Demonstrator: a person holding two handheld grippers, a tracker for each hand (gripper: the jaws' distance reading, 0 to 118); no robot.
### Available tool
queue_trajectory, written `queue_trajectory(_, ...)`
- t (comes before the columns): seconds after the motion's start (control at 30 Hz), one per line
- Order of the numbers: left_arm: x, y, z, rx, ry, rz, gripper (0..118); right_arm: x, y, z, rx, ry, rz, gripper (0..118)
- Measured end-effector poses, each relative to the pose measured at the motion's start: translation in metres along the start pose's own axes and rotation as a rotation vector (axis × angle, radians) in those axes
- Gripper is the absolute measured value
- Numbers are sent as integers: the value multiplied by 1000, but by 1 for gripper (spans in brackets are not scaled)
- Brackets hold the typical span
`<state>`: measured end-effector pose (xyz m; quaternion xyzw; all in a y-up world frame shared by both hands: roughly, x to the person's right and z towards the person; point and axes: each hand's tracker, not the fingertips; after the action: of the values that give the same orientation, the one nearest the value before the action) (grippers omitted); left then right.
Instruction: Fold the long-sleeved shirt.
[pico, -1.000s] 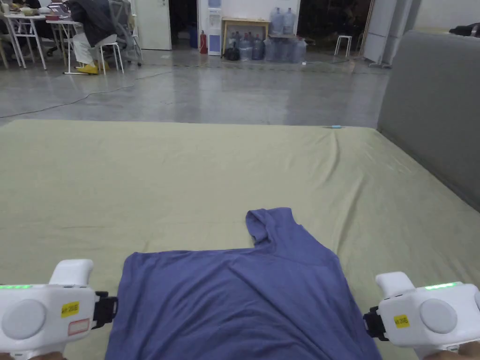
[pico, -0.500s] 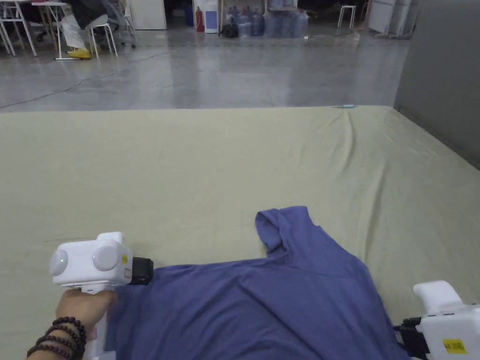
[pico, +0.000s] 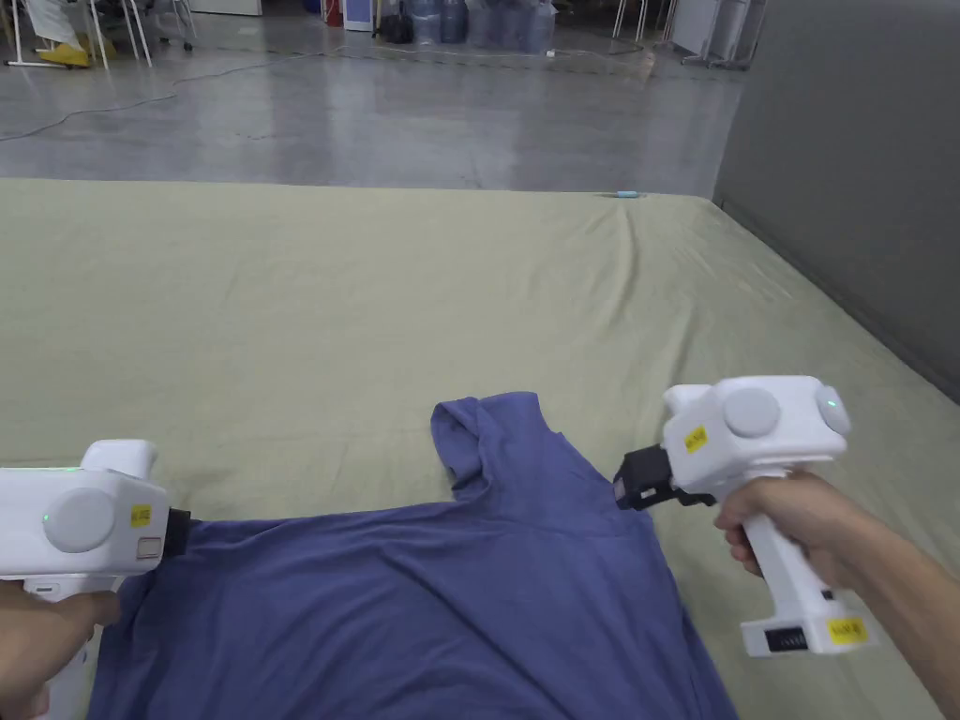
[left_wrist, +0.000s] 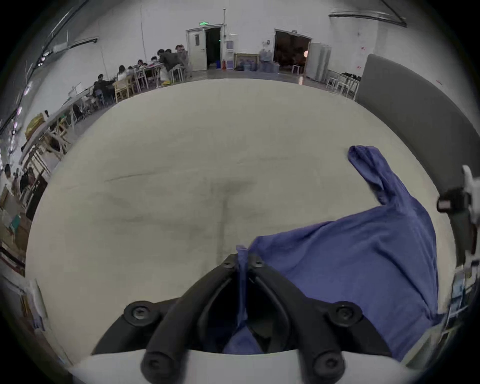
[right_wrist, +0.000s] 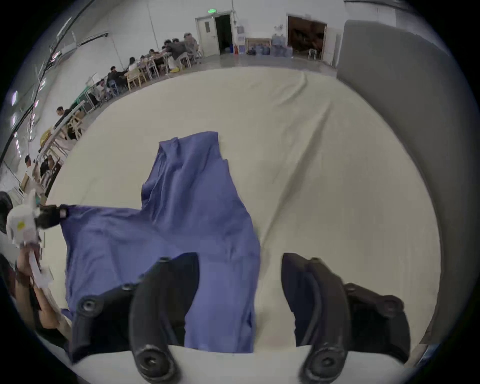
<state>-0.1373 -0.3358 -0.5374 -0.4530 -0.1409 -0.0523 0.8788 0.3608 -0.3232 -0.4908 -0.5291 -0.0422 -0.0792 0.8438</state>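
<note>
Left gripper view is the giveaway here: the left gripper (left_wrist: 242, 262) has its two black jaws pinched together on a thin ridge of the blue-violet soft knit long-sleeved shirt (left_wrist: 350, 259), right at the far left corner of the cloth. The right gripper (right_wrist: 240, 283) is a different story, jaws spread wide with the shirt's right edge lying under the gap, nothing clamped yet. Compared with a second ago, when both white grippers sat low at either side of the shirt, the left one has since gone up to that far corner and bitten, and the right one has lifted from the near right and now hovers by the shirt's far right shoulder area in the head view (pico: 637, 478). My guess is that means one corner is secured and the matching right-side grab is next, so the actual fold hasn't started. The shirt itself lies mostly flat on the pale olive-green bed sheet (pico: 375, 309), close to the person, with soft diagonal wrinkles across the body and one narrow piece, a sleeve or collar, I can't tell which, poking away toward the far side, its edge rolled over.
</note>
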Motion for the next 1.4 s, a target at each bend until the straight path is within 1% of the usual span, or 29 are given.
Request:
queue_trajectory(0.1,-5,0,1,-5,-11,20,0,-5,13,-27,-78,-43,-5,65)
queue_trajectory(0.17,-7,-1,0,-8,-15,34,0,-4,15,-43,-103,-59,-4,59)
queue_trajectory(0.2,-9,-1,-1,-10,-15,38,0,-6,14,-50,-121,-75,-5,43)
queue_trajectory(0.23,-10,-2,-2,-11,-13,40,0,-7,13,-55,-138,-84,-4,24)
queue_trajectory(0.27,-11,-2,-2,-13,-12,41,0,-5,10,-57,-142,-95,-10,12)
queue_trajectory(0.3,-12,-2,-2,-15,-11,41,0,-5,8,-59,-150,-117,-21,2)
queue_trajectory(0.33,-12,-2,-1,-16,-10,41,0,-4,6,-57,-142,-107,-26,2)
queue_trajectory(0.37,-12,-2,-1,-15,-10,40,0,-4,5,-55,-128,-62,-47,1)
queue_trajectory(0.4,-13,-1,0,-13,-10,39,0,-2,5,-50,-122,-68,-52,1)
queue_trajectory(0.47,-14,1,7,-5,-12,40,0,-6,4,-36,-77,-76,-36,0)
queue_trajectory(0.57,-17,9,33,51,-28,38,0,-11,3,5,17,-17,-14,0)
queue_trajectory(0.67,-18,21,77,157,-67,44,0,-18,4,60,128,45,1,0)
queue_trajectory(0.7,-18,28,95,187,-78,43,0,-21,5,82,159,56,20,0)
queue_trajectory(0.9,-23,83,194,389,-107,66,0,-43,42,201,397,67,87,0)
queue_trajectory(1.0,-27,130,234,507,-52,66,0,-59,81,254,507,42,103,0)
queue_trajectory(1.07,-29,168,260,573,-22,70,0,-66,113,288,570,20,100,0)
queue_trajectory(1.17,-40,232,296,674,7,84,0,-80,159,349,709,-6,92,0)
queue_trajectory(1.27,-40,285,339,759,81,77,0,-95,198,408,840,-43,96,0)
queue_trajectory(1.33,-43,312,369,843,62,107,0,-104,219,444,927,-66,79,0)
queue_trajectory(1.4,-39,323,388,874,51,129,0,-110,233,466,959,-92,48,0)
